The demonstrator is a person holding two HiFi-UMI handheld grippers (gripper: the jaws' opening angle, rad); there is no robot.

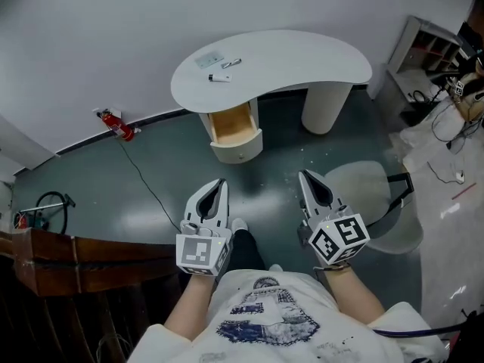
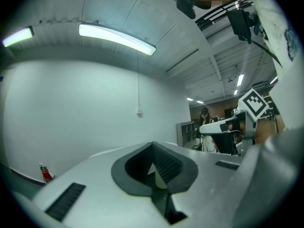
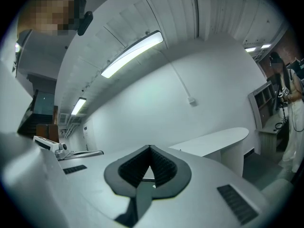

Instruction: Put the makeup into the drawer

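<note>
Makeup (image 1: 219,77), 3 small pieces, lies at left end of white kidney-shaped tabletop (image 1: 302,63): flat pale square compact (image 1: 209,60), short silvery tube (image 1: 231,63), white stick with dark tip (image 1: 221,78). All 3 are close together; too small to tell if any touch. Likely light, stiff, smooth plastic, so slippery. Tube and stick may roll, so take each across its middle. Compact sits low and flat, so pinch it at an edge. Open light-wood drawer (image 1: 233,125) hangs right under that end of tabletop, no item seen inside. Left claw (image 1: 221,181) and right claw (image 1: 305,174) are both pinched fully together with nothing between them, held level over dark grey floor (image 1: 151,180). Makeup is well apart from both, up past drawer. Both claws need opening before any pick. Red fire extinguisher (image 1: 119,127) stands at wall on left, pale round stool (image 1: 370,187) on right.
</note>
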